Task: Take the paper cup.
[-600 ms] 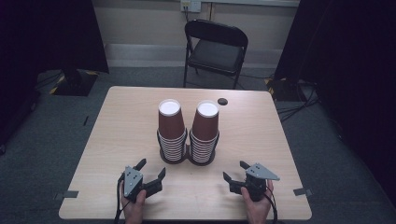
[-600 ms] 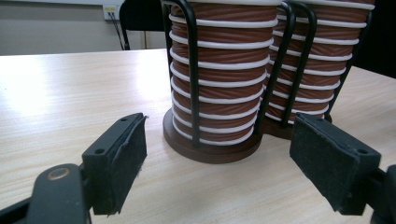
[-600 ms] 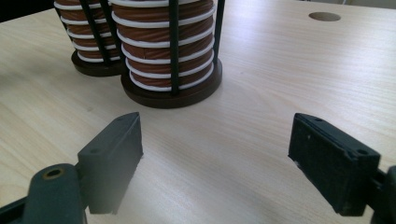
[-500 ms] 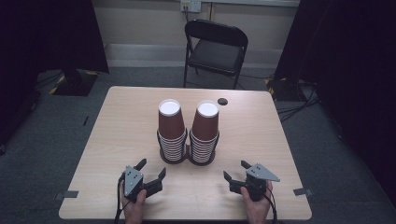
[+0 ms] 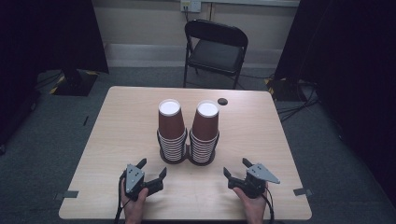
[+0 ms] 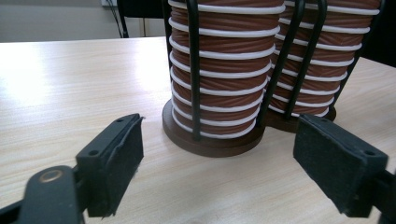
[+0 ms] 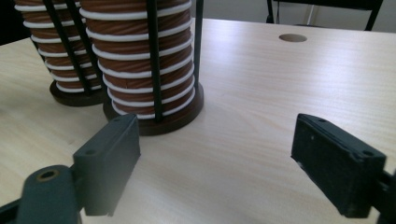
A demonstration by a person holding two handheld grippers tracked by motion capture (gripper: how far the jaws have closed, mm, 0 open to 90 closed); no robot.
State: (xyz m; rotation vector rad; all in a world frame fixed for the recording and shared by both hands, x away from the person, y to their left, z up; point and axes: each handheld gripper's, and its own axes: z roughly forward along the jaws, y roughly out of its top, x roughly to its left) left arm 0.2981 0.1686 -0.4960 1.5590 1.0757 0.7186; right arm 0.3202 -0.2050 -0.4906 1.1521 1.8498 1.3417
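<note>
Here two stacks of brown paper cups stand side by side at the middle of the bench (image 5: 116,140), the left stack (image 5: 170,126) and the right stack (image 5: 205,128), each sitting in its own round dark holder with upright black wire bars. The two holders touch, or nearly so, at their bases. In the left gripper view the left holder's base (image 6: 212,140) lies just beyond the jaws, with the white cup rims ringing the stack above it; in the right gripper view the right holder's base (image 7: 159,121) sits ahead and to the left of the jaws.

Two hand-held grippers rest near the near edge of the bench, one in each hand. The left hand-held gripper (image 5: 152,173) is near and left of the stacks, its jaws spread wide with nothing between them. The right hand-held gripper (image 5: 236,171) is near and right of the stacks, its jaws likewise spread wide around nothing. Both are apart from the cups.

One small round dark hole (image 5: 222,101) shows in the bench top beyond the right stack. One black folding chair (image 5: 215,49) stands on the floor past the far edge of the bench.
</note>
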